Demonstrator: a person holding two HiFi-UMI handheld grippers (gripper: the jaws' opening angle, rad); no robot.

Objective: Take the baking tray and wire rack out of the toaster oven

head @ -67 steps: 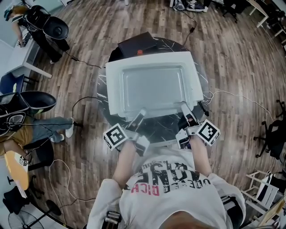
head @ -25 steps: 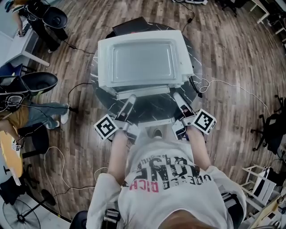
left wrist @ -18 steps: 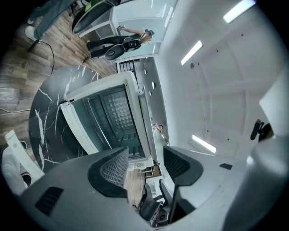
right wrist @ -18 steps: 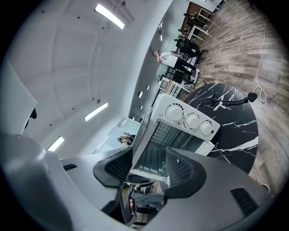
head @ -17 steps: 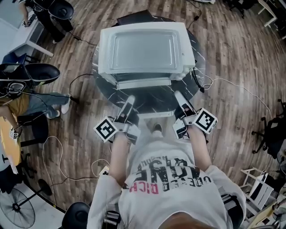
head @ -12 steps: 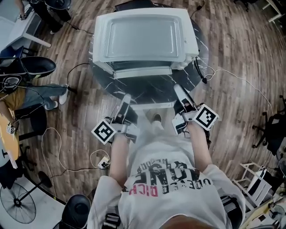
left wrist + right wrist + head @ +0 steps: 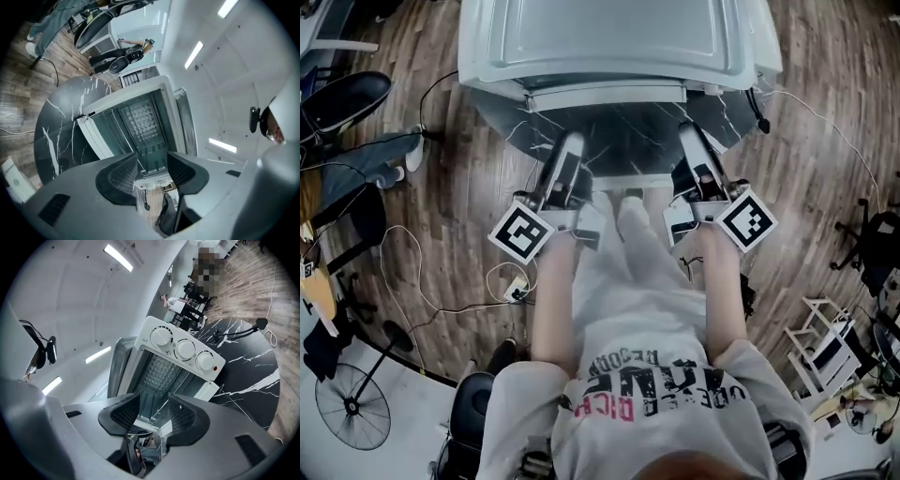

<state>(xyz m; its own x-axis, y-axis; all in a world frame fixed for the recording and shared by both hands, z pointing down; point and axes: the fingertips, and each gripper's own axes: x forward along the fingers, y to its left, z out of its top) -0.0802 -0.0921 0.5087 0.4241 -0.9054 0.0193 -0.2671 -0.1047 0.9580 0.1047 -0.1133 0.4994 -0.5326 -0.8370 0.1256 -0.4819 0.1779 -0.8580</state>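
The toaster oven [image 7: 609, 37] is seen from above on the round black marbled table [image 7: 619, 145]. Its door [image 7: 97, 139] is dropped open toward the person.

The left gripper [image 7: 569, 142] is held just in front of the oven's open mouth, at its left half, and is pointed straight into it. Its jaws have just been closing a little, yet a clear gap is kept between the pads. Nothing is caught there, and only the oven's cavity is seen through the gap.

The right gripper [image 7: 687, 131] is levelled at the right half of the mouth, on the side of the oven's three knobs [image 7: 185, 350]. Its jaws have likewise just been closing, but they are left apart and empty, short of the oven.

Thin bars, probably the wire rack [image 7: 159, 408], are glimpsed across the cavity, inside the oven. The baking tray cannot be picked out with certainty from these angles. Neither gripper is touching the oven or anything within it.
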